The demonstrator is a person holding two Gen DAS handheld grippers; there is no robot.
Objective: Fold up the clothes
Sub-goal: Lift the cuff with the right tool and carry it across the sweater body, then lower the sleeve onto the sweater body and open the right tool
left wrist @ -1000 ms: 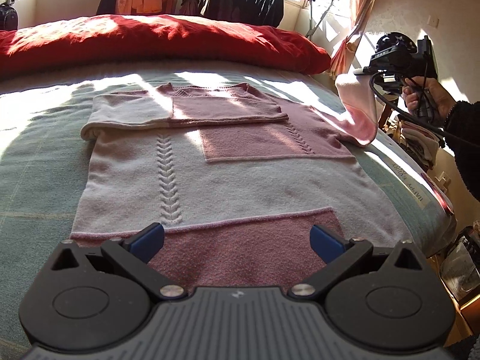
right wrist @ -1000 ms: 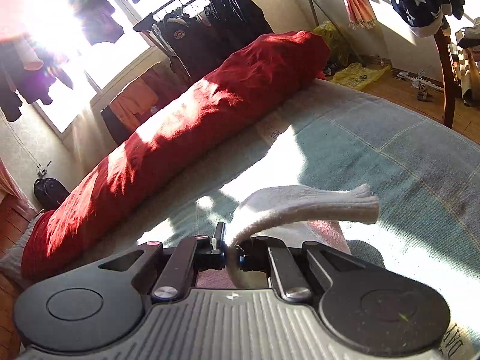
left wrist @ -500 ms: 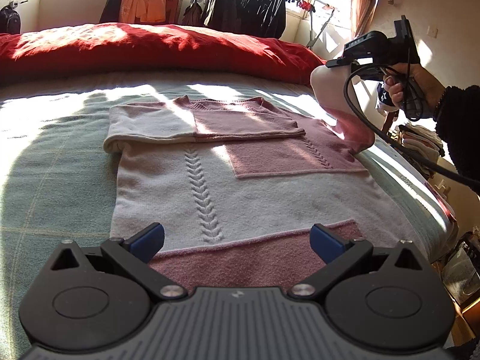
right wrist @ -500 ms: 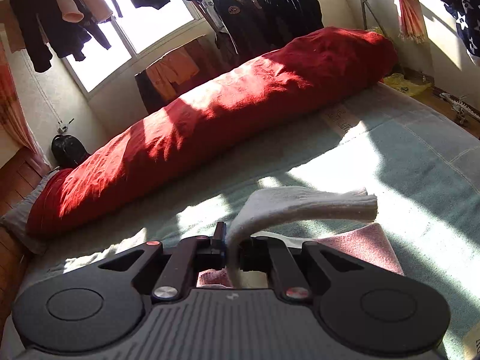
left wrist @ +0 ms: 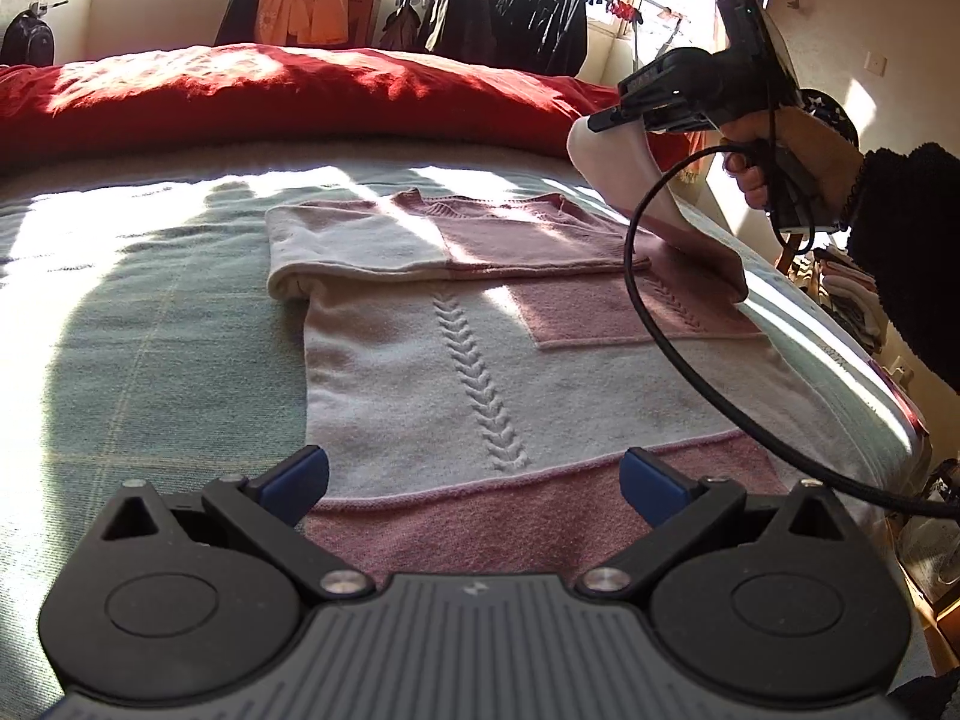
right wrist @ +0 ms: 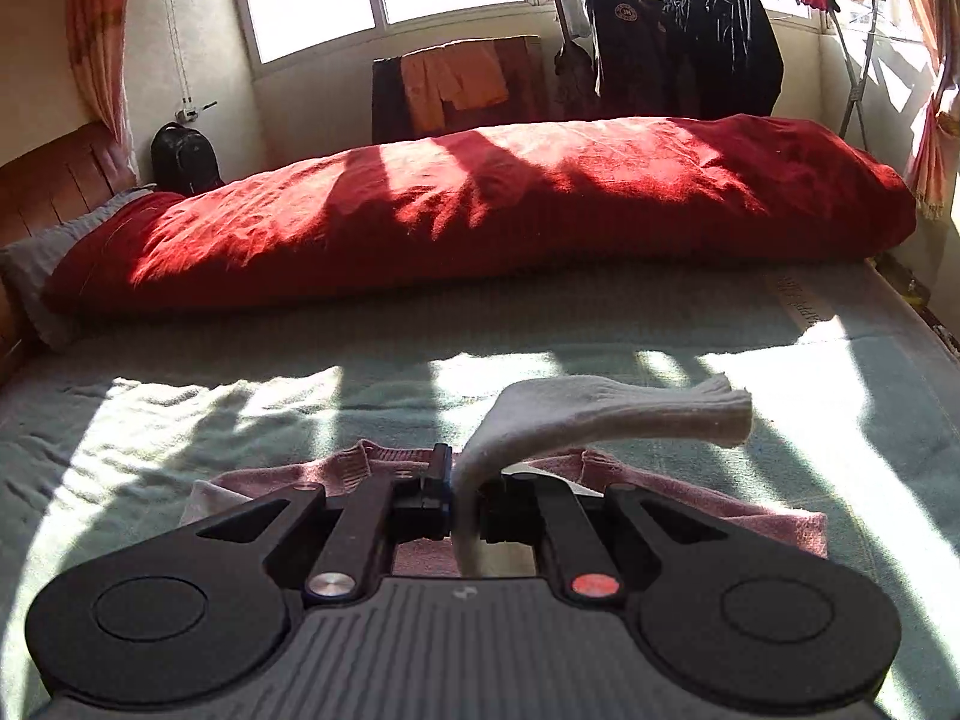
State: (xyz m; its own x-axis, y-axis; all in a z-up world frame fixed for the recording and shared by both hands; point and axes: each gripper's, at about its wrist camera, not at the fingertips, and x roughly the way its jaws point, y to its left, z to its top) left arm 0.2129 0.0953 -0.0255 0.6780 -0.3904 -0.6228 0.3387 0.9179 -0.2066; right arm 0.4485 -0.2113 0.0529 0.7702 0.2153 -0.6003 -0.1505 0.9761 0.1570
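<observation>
A pink and white knit sweater (left wrist: 480,360) lies flat on the bed, its left sleeve folded across the chest. My left gripper (left wrist: 474,477) hovers open over the pink hem with nothing between its blue pads. My right gripper (right wrist: 465,504) is shut on the white cuff of the right sleeve (right wrist: 606,411). In the left wrist view that right gripper (left wrist: 600,120) holds the sleeve (left wrist: 654,204) lifted above the sweater's right shoulder, carried by a hand (left wrist: 780,156) in a dark sleeve.
A rolled red duvet (left wrist: 288,90) runs along the far side of the pale green bedspread (left wrist: 138,324). A rack of dark jackets (right wrist: 678,30) stands by the window. A black cable (left wrist: 666,354) loops over the sweater's right side. The bed's edge (left wrist: 870,372) drops at right.
The right gripper has carried the sleeve from beyond the bed's right edge inward and up over the sweater's shoulder, rolling level. The left gripper has drifted slightly, still open.
</observation>
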